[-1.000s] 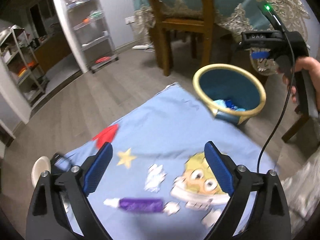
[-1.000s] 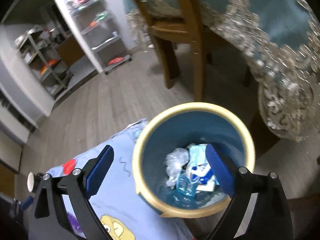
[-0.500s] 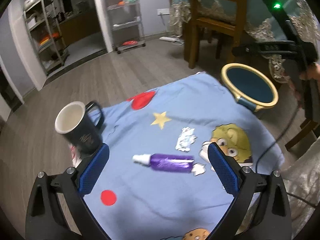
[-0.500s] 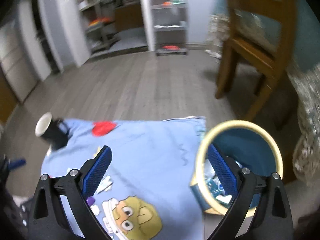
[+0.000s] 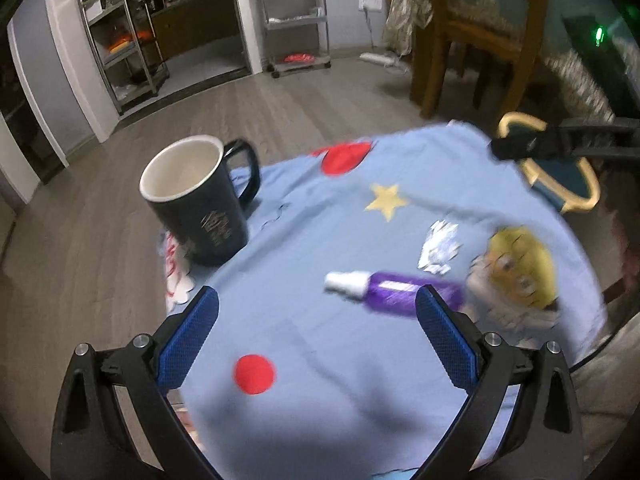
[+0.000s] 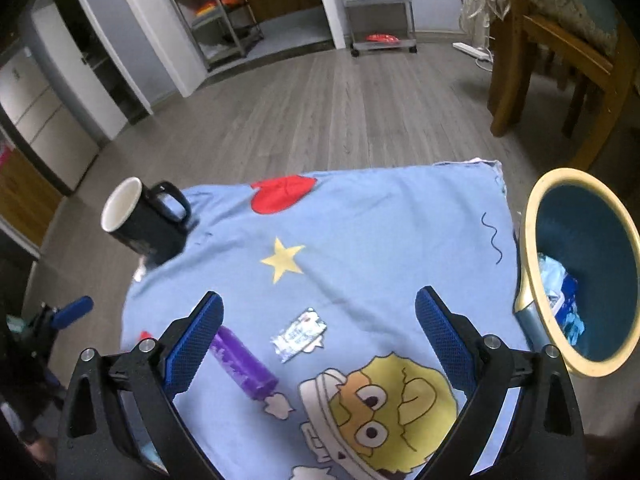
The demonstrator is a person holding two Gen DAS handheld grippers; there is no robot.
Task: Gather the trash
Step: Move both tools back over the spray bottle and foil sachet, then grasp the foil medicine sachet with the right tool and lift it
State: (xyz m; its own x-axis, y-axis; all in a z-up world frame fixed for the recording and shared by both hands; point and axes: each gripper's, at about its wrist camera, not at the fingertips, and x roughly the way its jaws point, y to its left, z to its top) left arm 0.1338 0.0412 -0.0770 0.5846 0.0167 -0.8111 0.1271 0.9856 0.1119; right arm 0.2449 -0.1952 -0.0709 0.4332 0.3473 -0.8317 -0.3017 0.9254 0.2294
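Gold lettering is printed on the side of the black mug [image 5: 200, 208], but it is too blurred to be read; the print on the crumpled foil wrapper [image 6: 299, 334] cannot be made out either. The wrapper is seen lying on the blue cartoon cloth [image 6: 380, 240] that covers the tabletop, just beside the purple tube [image 6: 243, 364] with its white cap [image 5: 346, 283]. The mug stands at the cloth's far left corner.

The left gripper [image 5: 318, 336] is held over the near edge of the cloth with its blue fingers [image 5: 188, 340] wide apart and nothing between them. The right gripper [image 6: 318, 340] is likewise spread and empty, above the wrapper and the tube.

Only in the right wrist view is the inside of the yellow-rimmed blue bin [image 6: 536, 240] shown, off the cloth's right edge, with blue and clear wrappers [image 6: 560, 292] already in it. In the left wrist view the bin is partly hidden behind the other gripper's dark body, on which a green light [image 5: 599, 35] is seen.
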